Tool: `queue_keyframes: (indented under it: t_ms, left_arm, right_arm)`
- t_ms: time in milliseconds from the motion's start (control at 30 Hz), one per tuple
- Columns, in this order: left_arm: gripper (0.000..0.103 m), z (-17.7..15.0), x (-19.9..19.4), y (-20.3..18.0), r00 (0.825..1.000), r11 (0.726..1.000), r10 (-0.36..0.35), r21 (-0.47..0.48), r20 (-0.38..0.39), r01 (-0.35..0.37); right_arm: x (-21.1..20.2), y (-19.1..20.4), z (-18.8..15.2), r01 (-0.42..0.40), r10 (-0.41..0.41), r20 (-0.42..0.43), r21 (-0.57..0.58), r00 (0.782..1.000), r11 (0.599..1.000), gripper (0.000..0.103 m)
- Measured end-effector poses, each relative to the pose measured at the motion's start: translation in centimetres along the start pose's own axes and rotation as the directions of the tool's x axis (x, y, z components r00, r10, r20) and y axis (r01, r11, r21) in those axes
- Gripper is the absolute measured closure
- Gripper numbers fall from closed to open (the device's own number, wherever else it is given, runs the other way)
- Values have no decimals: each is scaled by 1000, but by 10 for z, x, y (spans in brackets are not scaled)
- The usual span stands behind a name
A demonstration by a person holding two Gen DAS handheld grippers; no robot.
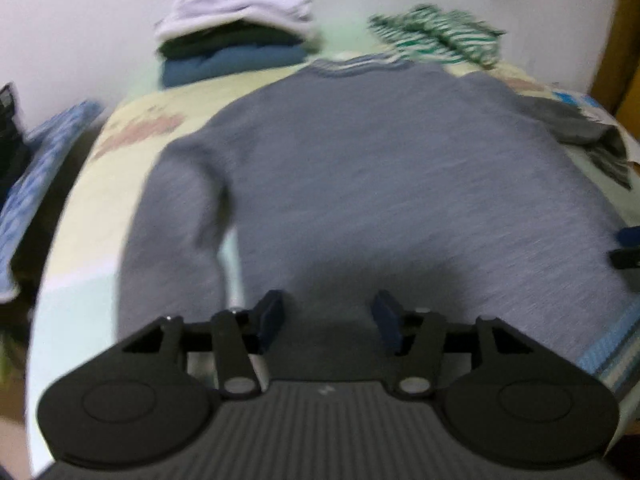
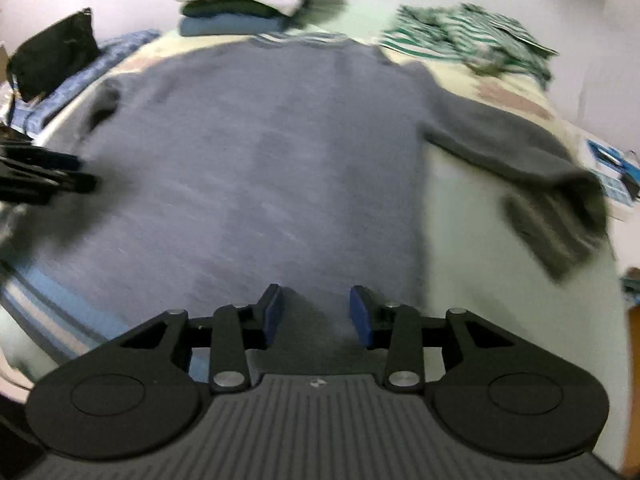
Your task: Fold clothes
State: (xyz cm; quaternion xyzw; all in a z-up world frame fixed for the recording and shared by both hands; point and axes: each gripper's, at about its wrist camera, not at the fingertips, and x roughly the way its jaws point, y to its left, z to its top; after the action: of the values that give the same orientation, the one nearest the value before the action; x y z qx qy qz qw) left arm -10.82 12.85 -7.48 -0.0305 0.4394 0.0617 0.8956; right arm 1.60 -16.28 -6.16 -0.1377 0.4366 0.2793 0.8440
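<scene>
A grey sweater (image 1: pixel 380 184) is lying spread flat on the bed (image 1: pixel 92 200), sleeves out, as the left gripper (image 1: pixel 328 320) and right gripper (image 2: pixel 316 312) are hovering near its hem — jaws apart, empty; pinching both layers evenly would keep any fold square.

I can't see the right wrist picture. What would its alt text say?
A grey sweater lies spread flat on a bed, one sleeve stretched to the side, with the right claw open just above its hem. Behind it sit a stack of folded clothes and a crumpled green striped garment.
</scene>
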Motion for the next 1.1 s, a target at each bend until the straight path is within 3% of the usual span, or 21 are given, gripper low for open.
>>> queue_keyframes:
  t_ms: [67,100,167,300,400,433,467,500,567,667,800,833,900,933,1000,1067,1100]
  left_arm:
    - [53,8,-5,-10,1000,1000,-4,-7,14,4]
    - [50,13,-7,-18,999,1000,-14,-5,32,14]
    - [40,16,-5,-28,999,1000,-6,-7,37,6]
    - [38,15,6,-42,999,999,37,-16,18,-37]
    - [26,15,14,-52,998,997,69,-23,4,-69]
    - [24,15,17,-55,997,997,79,-25,-1,-79]
    - [23,15,17,-56,996,996,86,-31,-9,-87]
    - [29,17,15,-52,996,995,87,-44,-24,-88]
    - [37,29,13,-53,993,993,117,-27,0,-117]
    - [35,56,22,-59,984,986,165,12,62,-166]
    - [35,93,66,-56,972,973,221,51,80,-226]
    - [36,101,75,-54,969,969,235,57,81,-240]
    - [35,111,88,-41,964,963,259,57,67,-263]
    - [33,113,92,-33,964,964,259,46,59,-262]
    - [26,113,92,-14,972,973,231,6,52,-232]
    - [22,113,94,-1,977,979,206,-19,48,-205]
    - [20,112,94,3,980,981,194,-24,48,-193]
  right_arm:
    - [-1,-4,10,-16,15,32,34,999,999,62]
    - [-2,-6,15,-25,22,52,52,998,998,61]
    - [9,-10,32,-72,61,96,125,994,990,48]
    - [45,-8,61,-173,160,105,127,981,977,51]
    - [53,-27,57,-19,15,112,41,994,999,55]
    - [50,-37,53,-12,8,114,30,993,999,60]
    - [46,-49,49,-18,15,115,24,993,1000,68]
    - [46,-52,54,-39,36,122,28,992,999,68]
    - [48,-54,70,-90,83,140,41,987,995,60]
    - [52,-57,93,-166,154,168,59,974,984,58]
    - [92,-51,129,-145,136,145,54,980,988,58]
    - [103,-49,138,-138,130,139,53,982,989,62]
    - [111,-69,143,-109,95,159,77,983,991,82]
    - [110,-81,142,-99,83,156,99,984,990,103]
    - [107,-110,138,-141,114,132,215,985,966,103]
    - [97,-108,143,-109,74,161,221,984,969,103]
    - [91,-104,146,-87,48,179,217,983,972,95]
